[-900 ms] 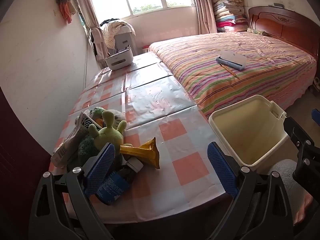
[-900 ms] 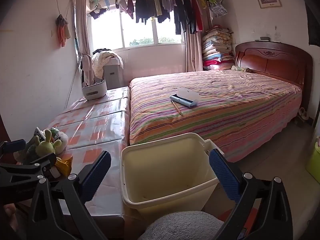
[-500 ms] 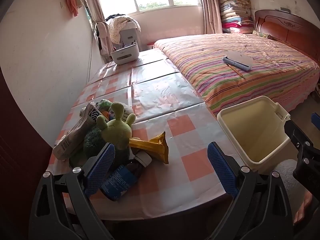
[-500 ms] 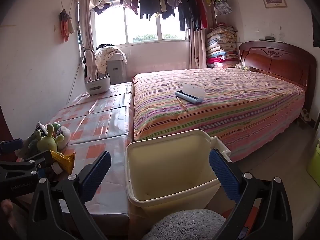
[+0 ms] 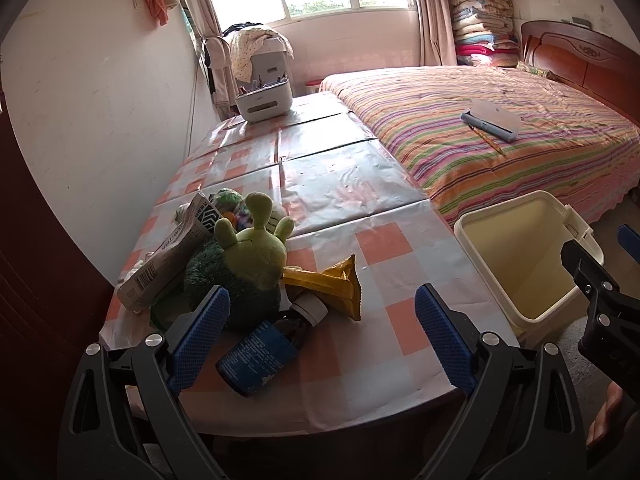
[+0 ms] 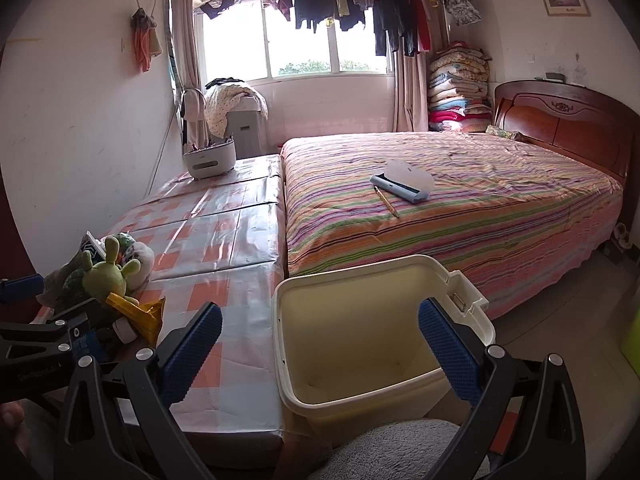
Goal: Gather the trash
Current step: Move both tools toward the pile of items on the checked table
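A pile lies at the near left of the checked table (image 5: pixel 384 328): a dark bottle with a blue label (image 5: pixel 264 348) on its side, a gold snack wrapper (image 5: pixel 332 284), a crumpled printed packet (image 5: pixel 172 256) and a green plush toy (image 5: pixel 252 252). My left gripper (image 5: pixel 320 336) is open and empty, just short of the bottle. A cream bin (image 6: pixel 360 340) stands beside the table's right edge, and it also shows in the left wrist view (image 5: pixel 520 264). My right gripper (image 6: pixel 320 356) is open and empty above the bin's near rim. The pile shows at the left of the right wrist view (image 6: pixel 120 296).
A striped bed (image 6: pixel 460 208) holds a blue-grey device (image 6: pixel 400 184) and a pencil (image 6: pixel 386 200). A white caddy (image 5: pixel 262 100) stands at the table's far end. A grey cushion (image 6: pixel 400 452) lies below the bin. The wall runs along the table's left.
My left gripper has pulled back and risen, so the pile and bottle show more fully. My right gripper has drifted back a little from the bin. Both stay open.
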`<state>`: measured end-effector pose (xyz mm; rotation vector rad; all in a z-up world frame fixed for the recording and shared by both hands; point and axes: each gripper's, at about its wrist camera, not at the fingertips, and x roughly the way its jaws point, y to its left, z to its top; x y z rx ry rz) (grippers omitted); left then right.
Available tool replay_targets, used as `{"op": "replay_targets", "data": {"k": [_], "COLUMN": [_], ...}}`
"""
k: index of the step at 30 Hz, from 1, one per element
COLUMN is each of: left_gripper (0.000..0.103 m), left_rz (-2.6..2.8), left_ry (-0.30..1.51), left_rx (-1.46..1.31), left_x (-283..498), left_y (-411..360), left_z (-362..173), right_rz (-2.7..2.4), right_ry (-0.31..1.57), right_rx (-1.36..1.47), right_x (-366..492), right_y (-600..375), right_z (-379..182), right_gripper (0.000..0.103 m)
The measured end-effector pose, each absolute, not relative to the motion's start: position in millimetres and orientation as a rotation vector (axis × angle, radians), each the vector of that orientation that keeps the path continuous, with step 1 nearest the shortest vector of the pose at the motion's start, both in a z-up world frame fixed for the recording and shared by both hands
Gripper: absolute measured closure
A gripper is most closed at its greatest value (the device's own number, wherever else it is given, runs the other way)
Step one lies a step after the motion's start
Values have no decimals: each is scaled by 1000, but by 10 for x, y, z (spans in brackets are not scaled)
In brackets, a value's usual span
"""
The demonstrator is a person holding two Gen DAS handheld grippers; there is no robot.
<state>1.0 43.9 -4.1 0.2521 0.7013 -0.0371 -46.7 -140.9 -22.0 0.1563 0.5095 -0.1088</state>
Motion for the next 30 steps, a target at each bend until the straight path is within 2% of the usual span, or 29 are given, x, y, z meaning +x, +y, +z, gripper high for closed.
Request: {"op": "replay_targets", "data": {"k": [30], "left_gripper": [11], "left_rz": [-6], "left_ry": [714], "left_rx": [222], "left_x": [34], "left_y": [629], "left_z": [-65], "right_rz": [-85], "right_ry": [523], "right_rx": [131], "right_x": [-375], "right_y": [-1280], "right_z": [-200], "right_gripper": [7]}}
